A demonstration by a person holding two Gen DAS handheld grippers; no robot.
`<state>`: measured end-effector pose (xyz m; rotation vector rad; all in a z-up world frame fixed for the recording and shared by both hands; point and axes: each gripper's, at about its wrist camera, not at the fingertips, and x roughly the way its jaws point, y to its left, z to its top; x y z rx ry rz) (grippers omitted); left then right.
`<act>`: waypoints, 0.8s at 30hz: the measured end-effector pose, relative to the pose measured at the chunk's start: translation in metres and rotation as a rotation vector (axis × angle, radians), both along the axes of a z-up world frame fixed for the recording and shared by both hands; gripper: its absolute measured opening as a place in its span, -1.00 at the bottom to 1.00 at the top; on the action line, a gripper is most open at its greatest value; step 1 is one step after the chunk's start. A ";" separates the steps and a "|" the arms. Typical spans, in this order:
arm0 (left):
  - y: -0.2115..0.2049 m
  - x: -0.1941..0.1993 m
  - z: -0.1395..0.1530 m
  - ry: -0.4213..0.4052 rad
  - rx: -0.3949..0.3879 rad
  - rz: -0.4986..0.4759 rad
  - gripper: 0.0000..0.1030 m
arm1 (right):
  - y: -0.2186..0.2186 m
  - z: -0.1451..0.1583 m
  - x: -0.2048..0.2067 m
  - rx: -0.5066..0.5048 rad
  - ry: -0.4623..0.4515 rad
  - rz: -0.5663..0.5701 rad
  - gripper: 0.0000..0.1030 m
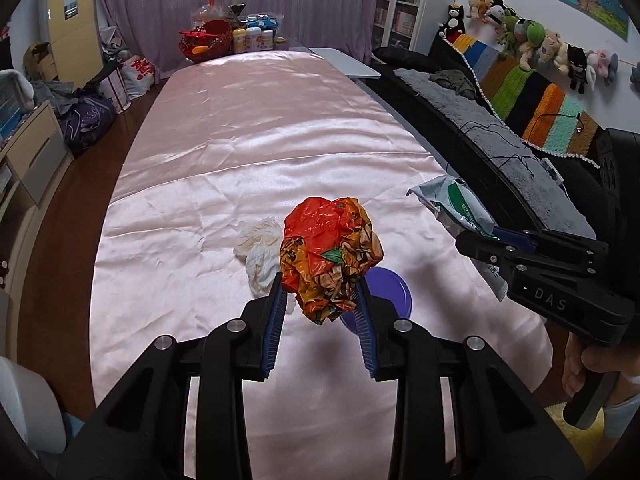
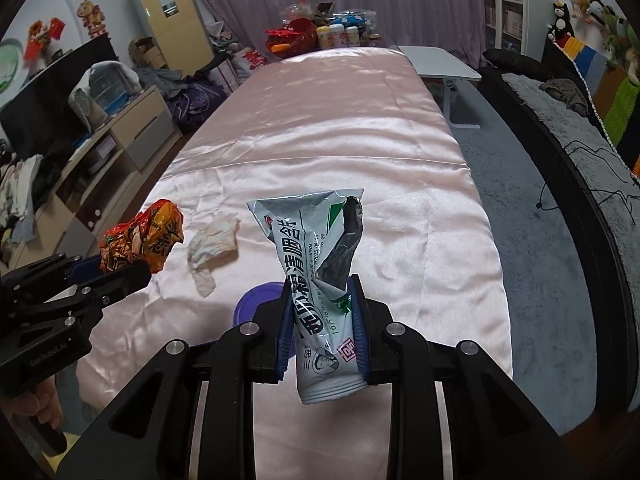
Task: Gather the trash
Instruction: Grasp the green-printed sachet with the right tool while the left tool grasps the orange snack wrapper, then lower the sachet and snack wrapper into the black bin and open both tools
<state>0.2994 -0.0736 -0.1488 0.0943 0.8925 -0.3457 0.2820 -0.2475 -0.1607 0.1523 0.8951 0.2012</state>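
My left gripper (image 1: 320, 280) is shut on a crumpled orange-red plastic wrapper (image 1: 330, 256) and holds it above the pink-covered table (image 1: 256, 140); it also shows in the right wrist view (image 2: 140, 240). My right gripper (image 2: 320, 292) is shut on a white-and-green printed packet (image 2: 320, 264), held upright above the table; the packet also shows in the left wrist view (image 1: 460, 208). A crumpled white tissue (image 1: 258, 252) (image 2: 212, 242) lies on the cloth. A purple round container (image 1: 390, 288) (image 2: 256, 300) sits below both grippers, partly hidden.
A red basket (image 1: 206, 42) and several bottles (image 1: 254, 38) stand at the table's far end. A black sofa (image 1: 500, 148) with a grey throw runs along the right. A white side table (image 2: 440, 64) stands far right. Cabinets and bags (image 1: 88, 120) line the left.
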 end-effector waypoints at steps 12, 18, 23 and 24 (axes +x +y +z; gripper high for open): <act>0.021 -0.141 -0.001 0.023 -0.038 0.010 -0.39 | 0.015 0.004 -0.121 0.009 0.015 0.031 -0.48; 0.026 -0.188 -0.020 0.055 -0.020 0.012 -0.39 | 0.021 -0.022 -0.163 0.021 0.060 0.023 -0.48; 0.037 -0.219 -0.052 0.103 -0.020 0.035 -0.39 | 0.030 -0.039 -0.194 0.004 0.088 0.030 -0.48; 0.040 -0.225 -0.059 0.118 -0.025 0.037 -0.39 | 0.032 -0.042 -0.201 0.002 0.091 0.030 -0.48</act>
